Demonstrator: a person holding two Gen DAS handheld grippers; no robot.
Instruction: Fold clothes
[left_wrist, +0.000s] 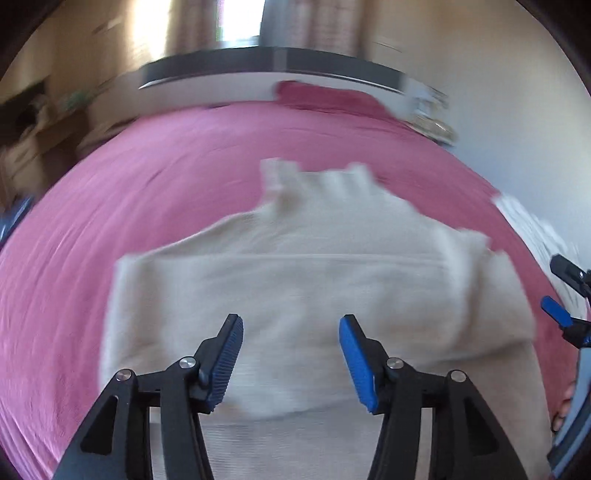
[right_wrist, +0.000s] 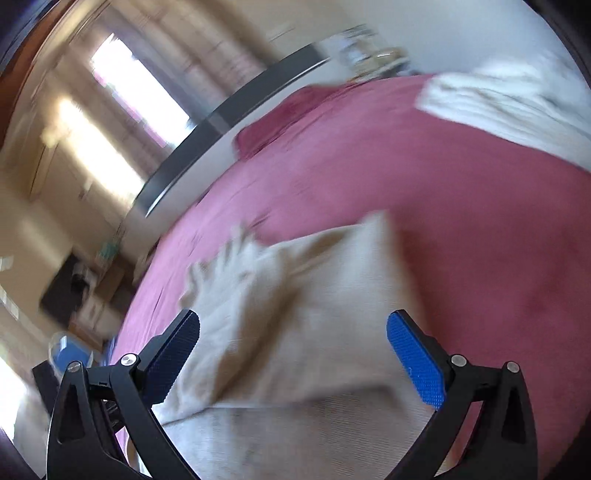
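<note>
Left wrist view looks level over the pink bedspread (left_wrist: 147, 206): left gripper (left_wrist: 291, 358) spread apart above the cream sweater (left_wrist: 295, 273), gripping nothing. Right gripper (right_wrist: 295, 358), tilted, also gapes wide over the sweater's right side, empty.

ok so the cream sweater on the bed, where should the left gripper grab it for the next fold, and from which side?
Probably the near folded edge of the cream sweater, where it forms a thick lip on the pink bedspread. Come in low from the near side: the left gripper is open and already straddles that edge, so it can slide forward and pinch all the layers. The far, sleeve end looks bunched and uneven.
</note>
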